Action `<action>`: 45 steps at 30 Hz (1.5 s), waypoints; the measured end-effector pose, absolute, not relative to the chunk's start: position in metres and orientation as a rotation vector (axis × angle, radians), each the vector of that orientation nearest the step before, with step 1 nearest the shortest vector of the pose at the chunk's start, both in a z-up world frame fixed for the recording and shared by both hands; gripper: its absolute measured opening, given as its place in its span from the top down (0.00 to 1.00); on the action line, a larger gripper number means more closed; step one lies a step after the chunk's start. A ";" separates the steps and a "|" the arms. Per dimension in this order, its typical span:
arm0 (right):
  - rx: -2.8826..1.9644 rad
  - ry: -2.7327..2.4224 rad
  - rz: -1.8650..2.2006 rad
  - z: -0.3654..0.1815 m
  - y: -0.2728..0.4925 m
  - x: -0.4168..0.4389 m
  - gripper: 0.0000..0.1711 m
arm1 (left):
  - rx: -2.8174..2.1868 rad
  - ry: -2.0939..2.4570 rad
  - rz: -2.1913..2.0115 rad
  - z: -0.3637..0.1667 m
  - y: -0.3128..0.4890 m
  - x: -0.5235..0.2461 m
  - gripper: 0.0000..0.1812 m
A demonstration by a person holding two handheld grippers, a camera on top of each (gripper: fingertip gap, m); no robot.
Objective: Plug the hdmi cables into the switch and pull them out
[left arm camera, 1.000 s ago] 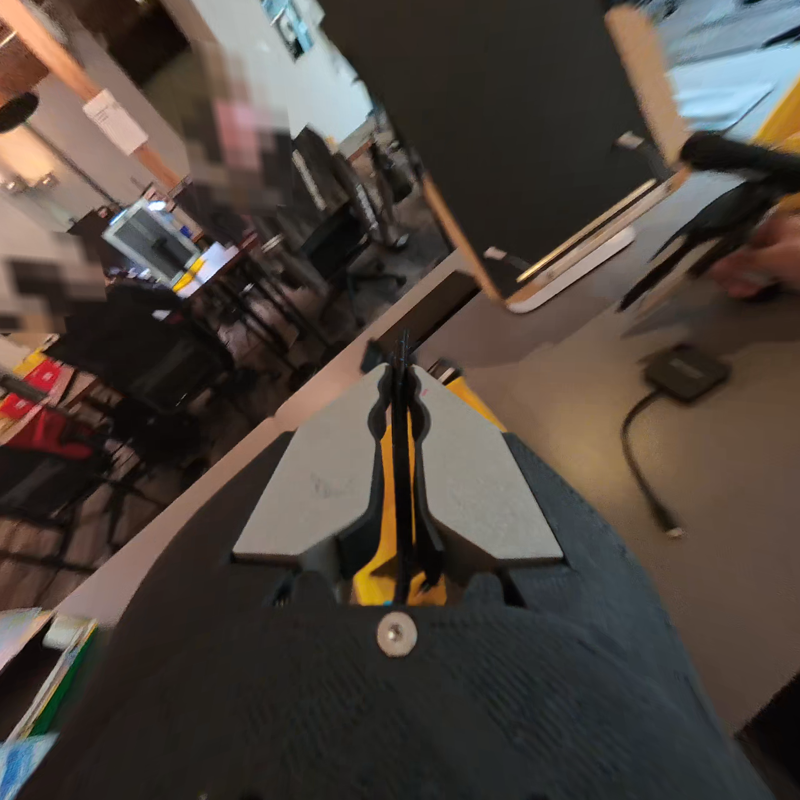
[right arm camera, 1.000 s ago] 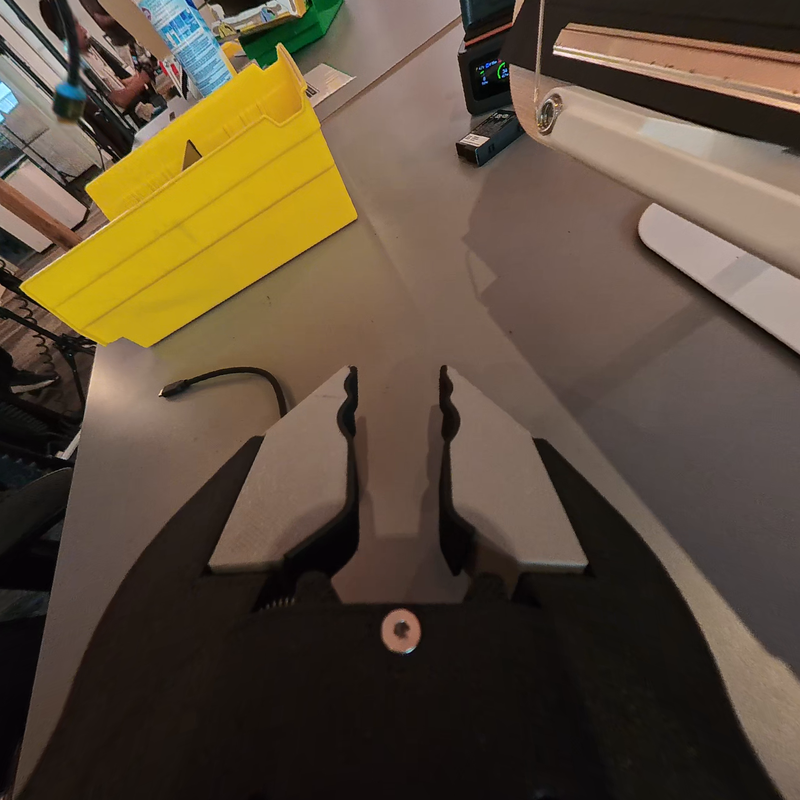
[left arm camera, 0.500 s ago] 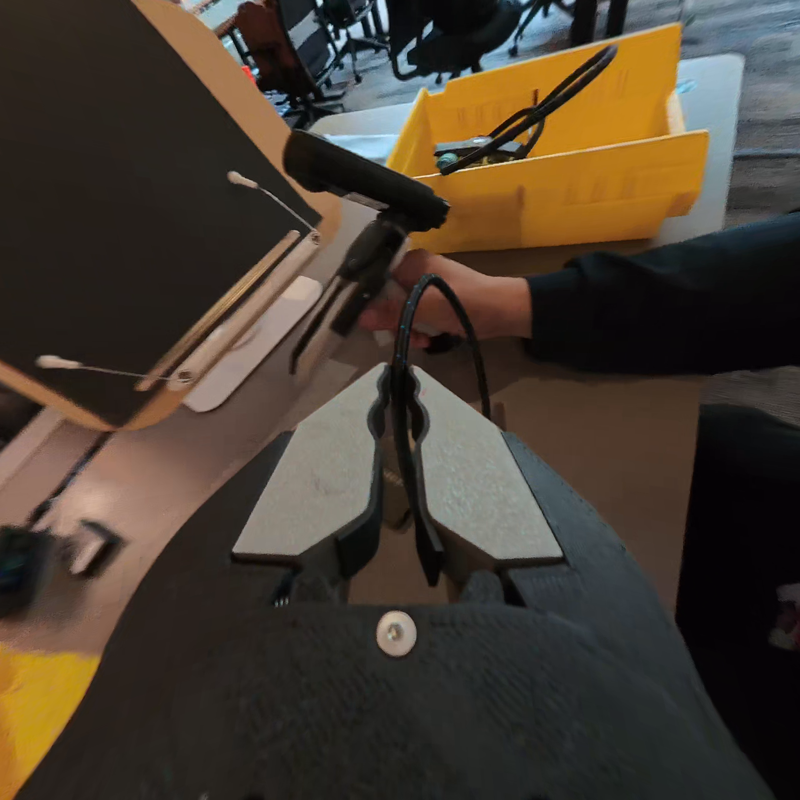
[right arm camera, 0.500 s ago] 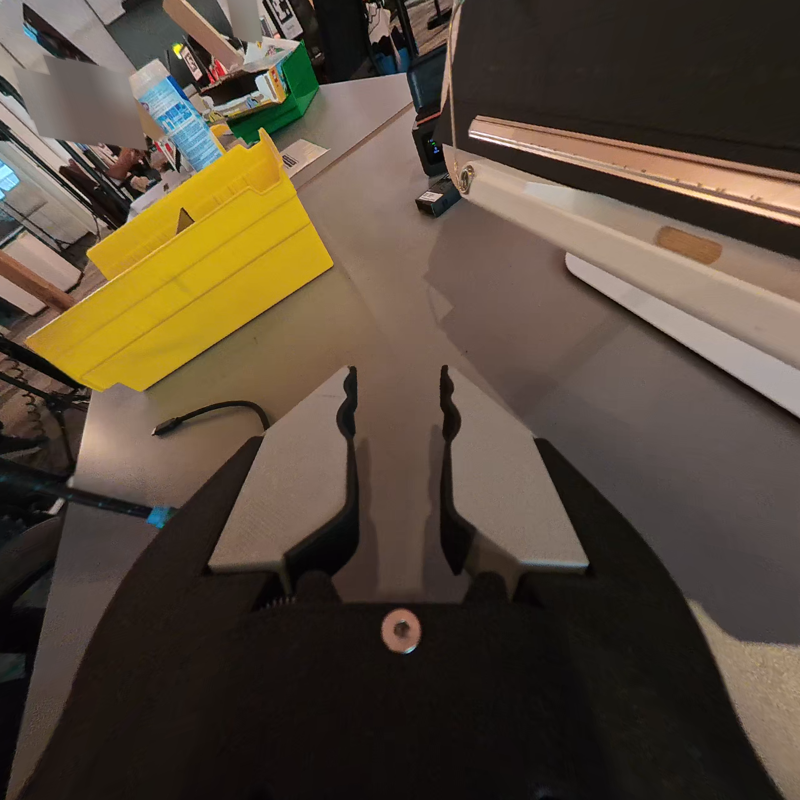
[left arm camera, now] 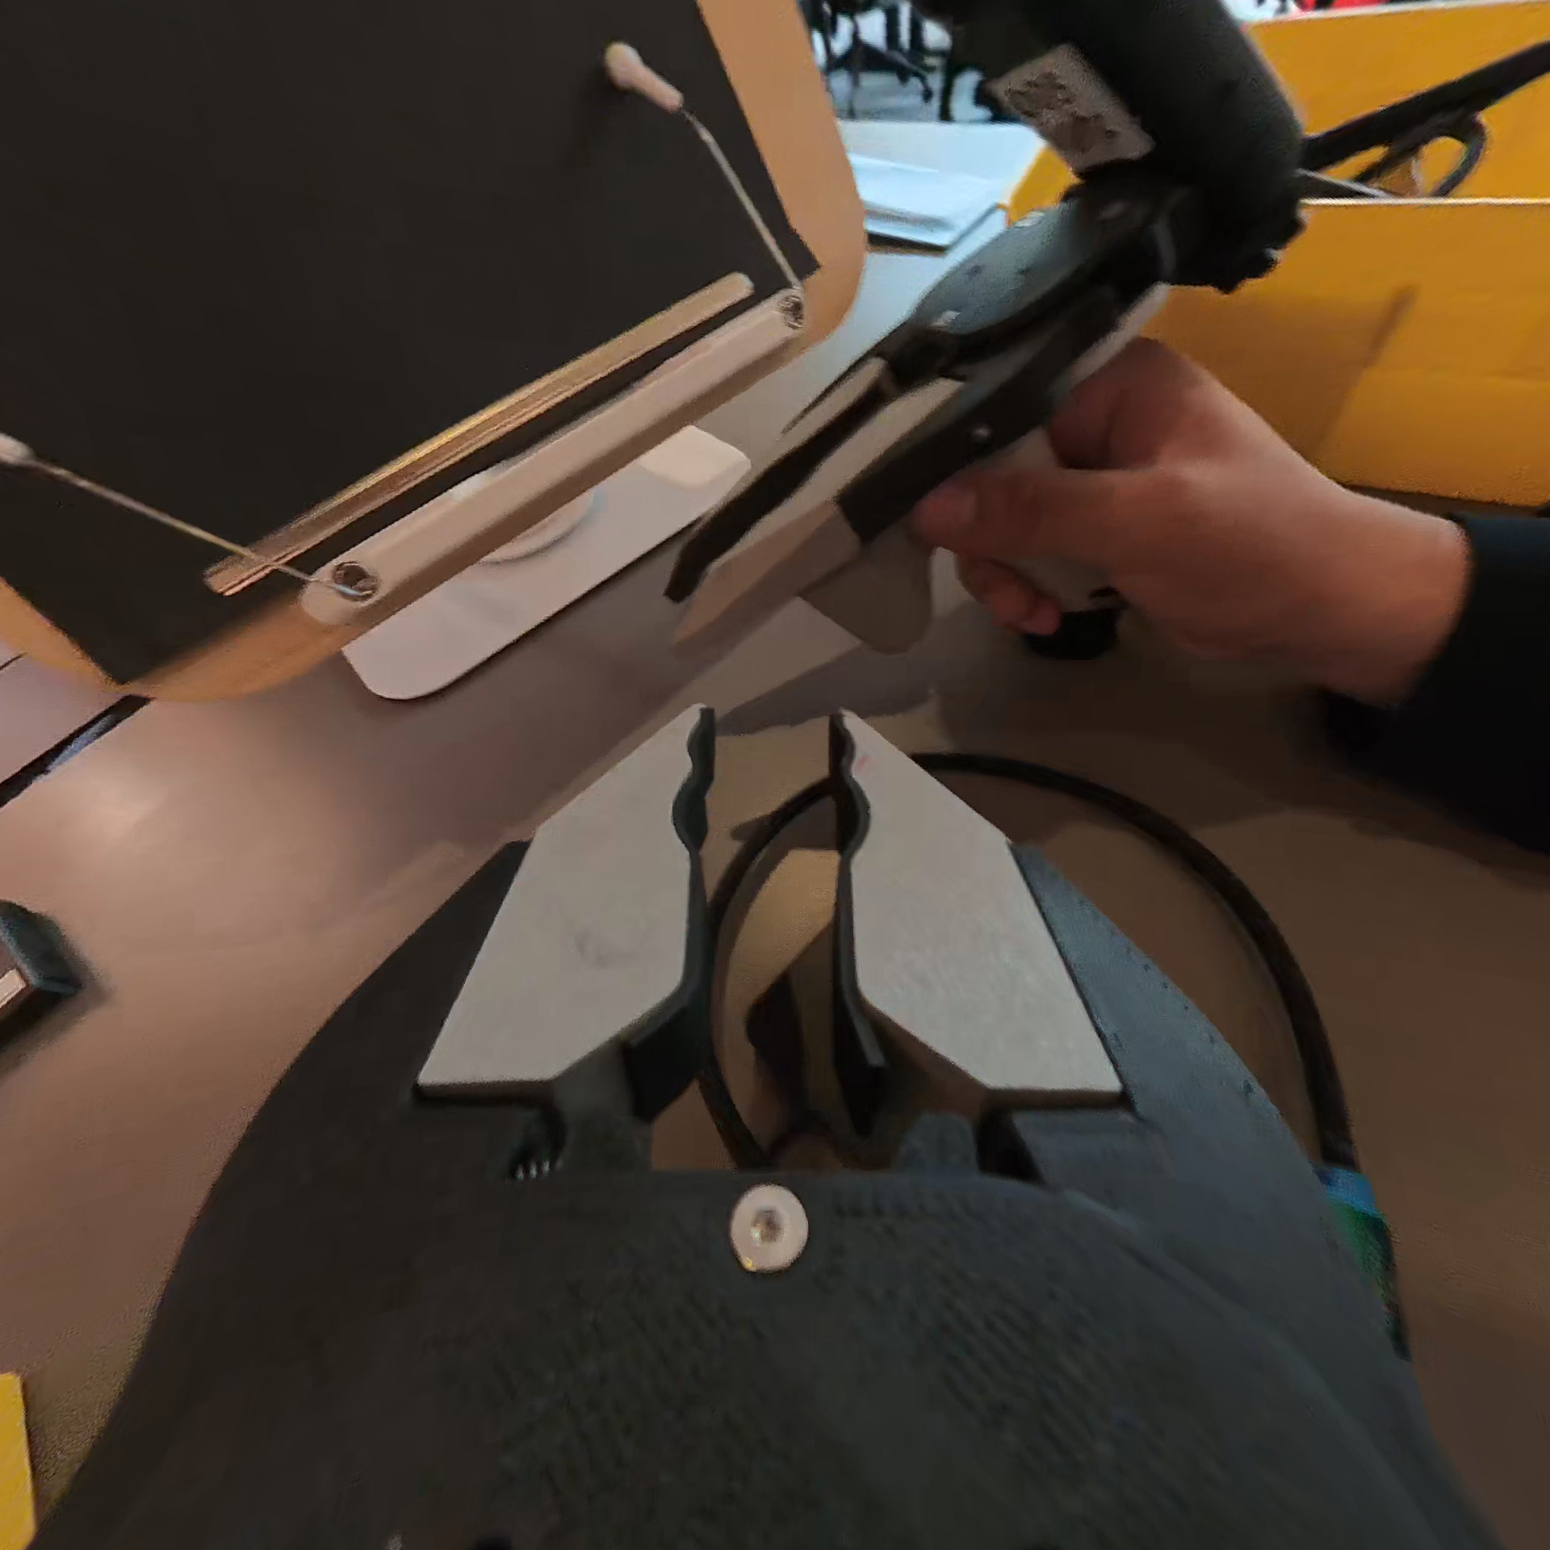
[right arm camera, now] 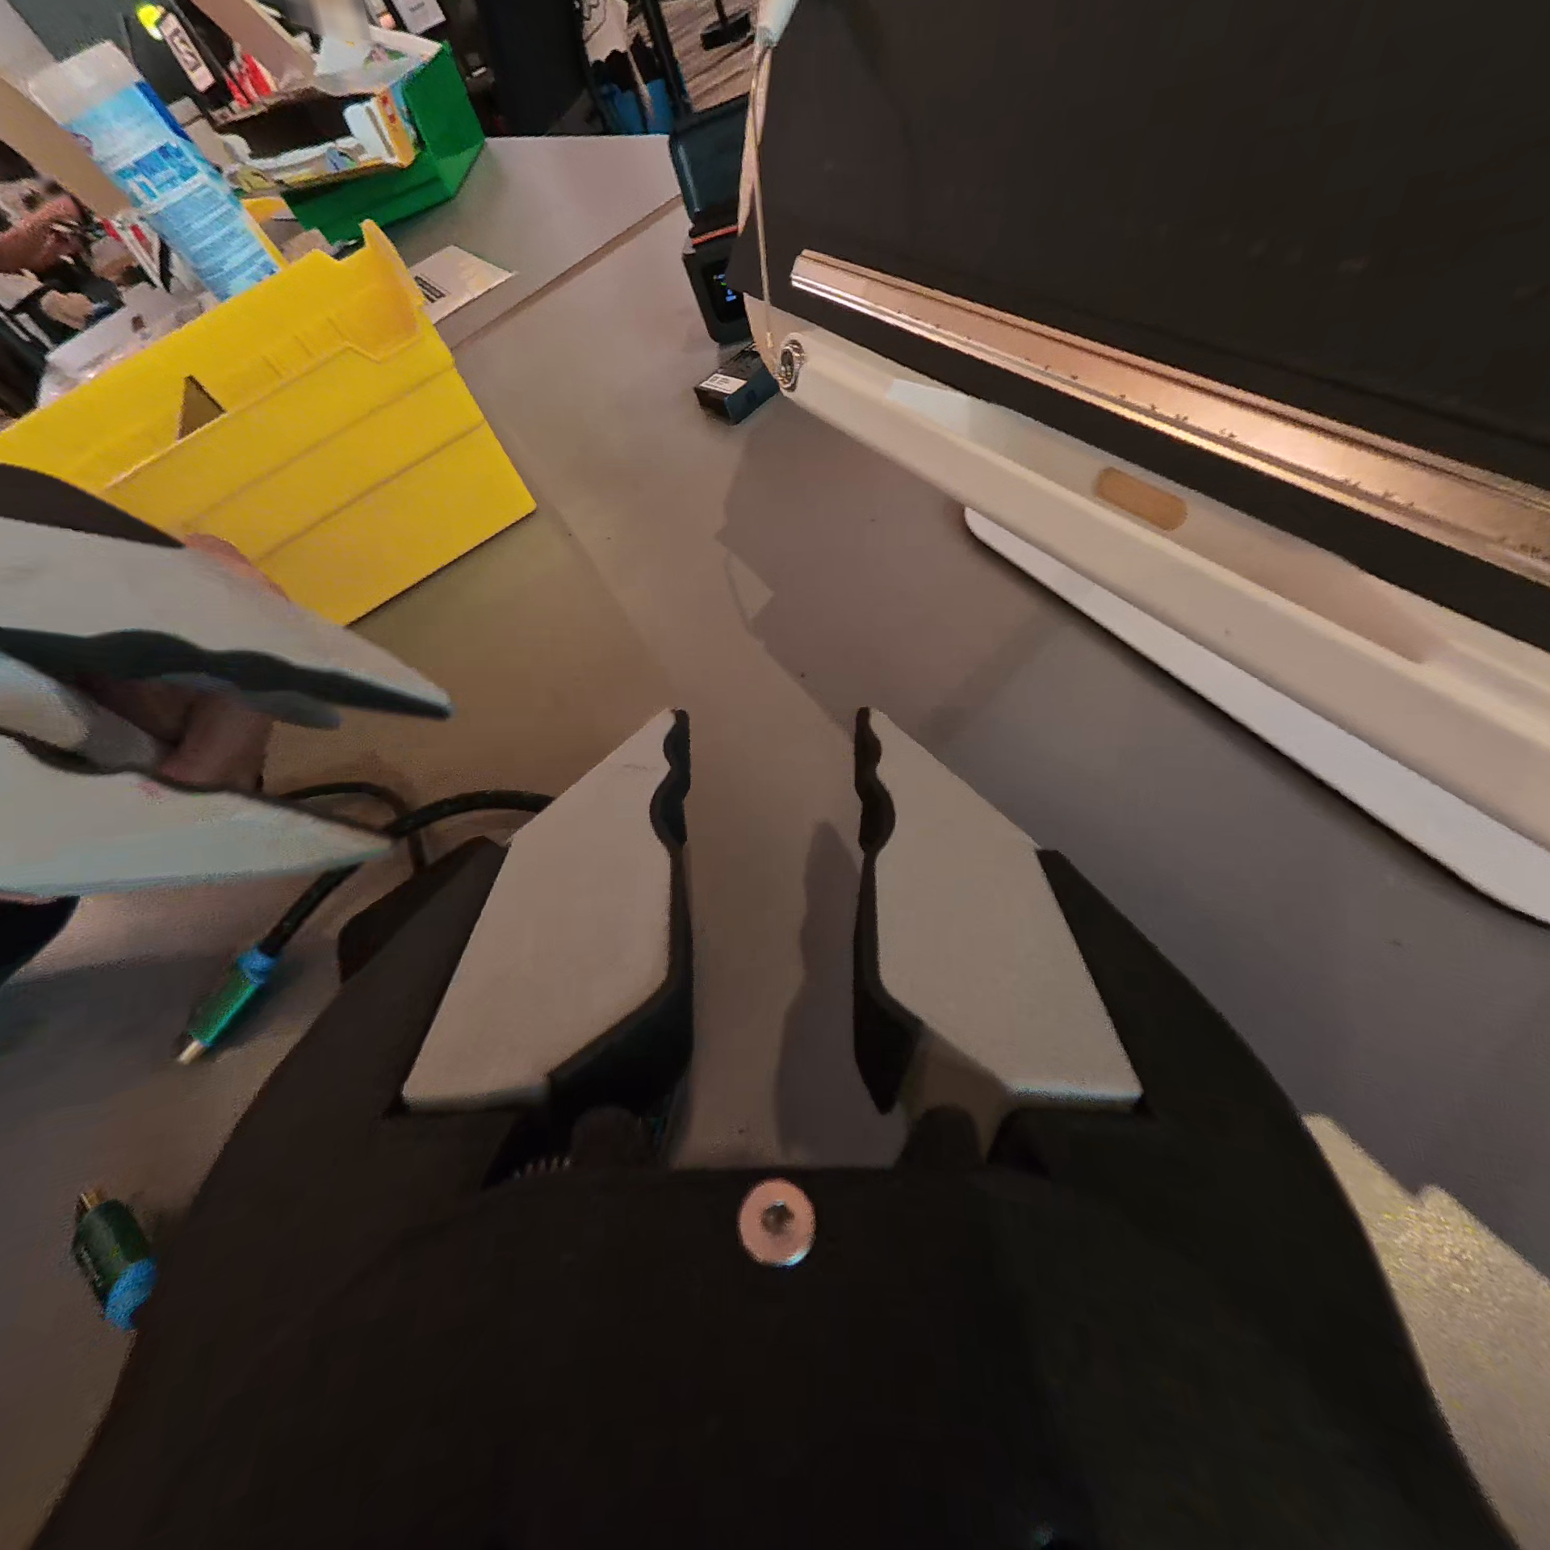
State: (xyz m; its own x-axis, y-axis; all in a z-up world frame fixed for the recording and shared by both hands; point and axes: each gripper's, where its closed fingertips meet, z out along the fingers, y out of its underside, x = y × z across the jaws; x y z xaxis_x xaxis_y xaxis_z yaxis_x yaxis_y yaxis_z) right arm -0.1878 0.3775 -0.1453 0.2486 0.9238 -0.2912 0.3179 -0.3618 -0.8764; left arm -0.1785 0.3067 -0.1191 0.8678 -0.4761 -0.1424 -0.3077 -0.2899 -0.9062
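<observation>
Left hand-held gripper (left arm camera: pixel 770 730) now parted, black HDMI cable (left arm camera: pixel 1174 847) released onto grey surface (left arm camera: pixel 252 839), right hand-held gripper (right arm camera: pixel 772 738) unchanged, parted, empty, near yellow bin (right arm camera: pixel 319 453).

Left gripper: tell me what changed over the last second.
The left gripper opened and let go of the black cable, which now lies looped on the table; it also swung toward the right gripper. That one stayed open and empty.

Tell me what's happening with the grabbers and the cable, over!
Left gripper open, black cable looping loose between its fingers. Right gripper open, empty, over bare table. Switch not in view.
</observation>
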 end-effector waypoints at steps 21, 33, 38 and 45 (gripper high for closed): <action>-1.826 -1.070 0.945 -0.154 0.391 -0.203 0.67 | -1.824 0.313 -0.008 -0.130 0.327 -0.261 0.88; -1.820 -0.977 0.942 -0.148 0.394 -0.204 0.67 | -1.831 0.223 -0.031 -0.129 0.330 -0.282 0.92; -1.803 -0.980 0.977 -0.146 0.390 -0.209 0.67 | -1.854 0.251 0.034 -0.136 0.334 -0.285 0.93; -1.762 -1.062 0.949 -0.145 0.385 -0.218 0.66 | -1.854 0.278 0.069 -0.136 0.332 -0.283 0.92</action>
